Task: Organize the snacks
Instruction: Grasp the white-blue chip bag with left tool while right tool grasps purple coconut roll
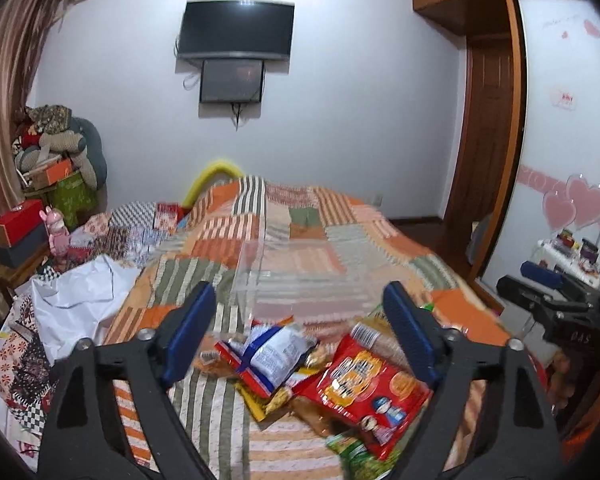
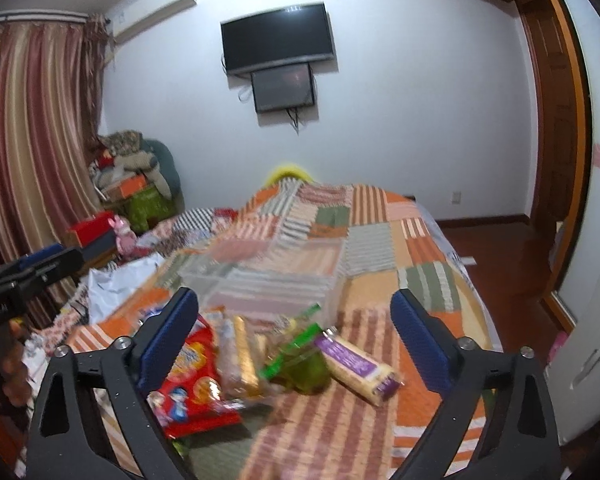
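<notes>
A: We are in a bedroom, with a bed (image 1: 308, 236) under a patchwork quilt, a dark television (image 1: 236, 30) on the far wall and striped curtains (image 2: 32, 128) to one side.

B: On the quilt we see a clear plastic bin (image 1: 300, 276), and the snacks lie in a loose heap just on our side of it.

A: Our left tongs (image 1: 300, 334) stand open with nothing pressed between the blue pads. The blue and white packet (image 1: 272, 354) lies between them, nearer to us than the bin, and the red snack bag (image 1: 374, 390) sits just beside the right-hand pad, partly behind it.

B: Our right tongs (image 2: 296, 338) are open too, holding nothing. Between them we see the green packet (image 2: 300, 358), the long biscuit pack (image 2: 246, 354) and the cracker roll with a purple label (image 2: 358, 366), all nearer to us than the bin. The same red bag lies against the left-hand pad there.

A: Both views are blurred, so we cannot read any label.

B: In the right view our left tongs show at the far left edge, well apart from the bin.
</notes>
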Demonstrator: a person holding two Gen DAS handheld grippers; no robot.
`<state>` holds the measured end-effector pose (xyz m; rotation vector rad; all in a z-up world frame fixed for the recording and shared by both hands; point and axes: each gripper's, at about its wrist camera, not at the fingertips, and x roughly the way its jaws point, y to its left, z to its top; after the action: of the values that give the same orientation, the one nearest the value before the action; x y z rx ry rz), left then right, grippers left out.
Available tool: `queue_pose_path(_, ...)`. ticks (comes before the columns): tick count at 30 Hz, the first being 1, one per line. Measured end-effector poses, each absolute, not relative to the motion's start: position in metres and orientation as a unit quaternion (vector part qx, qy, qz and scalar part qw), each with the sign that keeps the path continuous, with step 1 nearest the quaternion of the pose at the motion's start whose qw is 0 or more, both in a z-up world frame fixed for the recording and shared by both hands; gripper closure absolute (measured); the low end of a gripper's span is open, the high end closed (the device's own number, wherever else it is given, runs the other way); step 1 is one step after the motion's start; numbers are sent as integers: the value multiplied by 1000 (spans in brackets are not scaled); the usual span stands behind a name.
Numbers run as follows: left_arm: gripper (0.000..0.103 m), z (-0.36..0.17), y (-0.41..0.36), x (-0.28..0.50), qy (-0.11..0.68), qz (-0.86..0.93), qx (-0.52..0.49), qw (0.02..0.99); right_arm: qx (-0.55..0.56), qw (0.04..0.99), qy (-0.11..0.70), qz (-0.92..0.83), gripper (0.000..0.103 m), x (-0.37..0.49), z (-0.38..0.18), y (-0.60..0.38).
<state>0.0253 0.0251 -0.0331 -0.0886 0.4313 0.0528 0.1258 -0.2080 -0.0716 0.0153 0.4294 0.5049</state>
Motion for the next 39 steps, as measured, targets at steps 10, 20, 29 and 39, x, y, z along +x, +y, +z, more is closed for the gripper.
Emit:
queue_pose_path(10,47,-83,47,62,311,20,-67,948,-13,925,288,246,32,154,-105,-218)
queue_pose_path(20,47,-111,59,104,365,24,-62,929,-47,903,344,252,35,195,-138,-210)
queue_pose_path(29,42,-130,52,133,386,-7,-10,922,-79,884,387,249,53,220,-159,-213)
queue_pose_path(39,35,-148,59,142,415,-15,-15,910,-85,859,412,291,53,225,-163,-212)
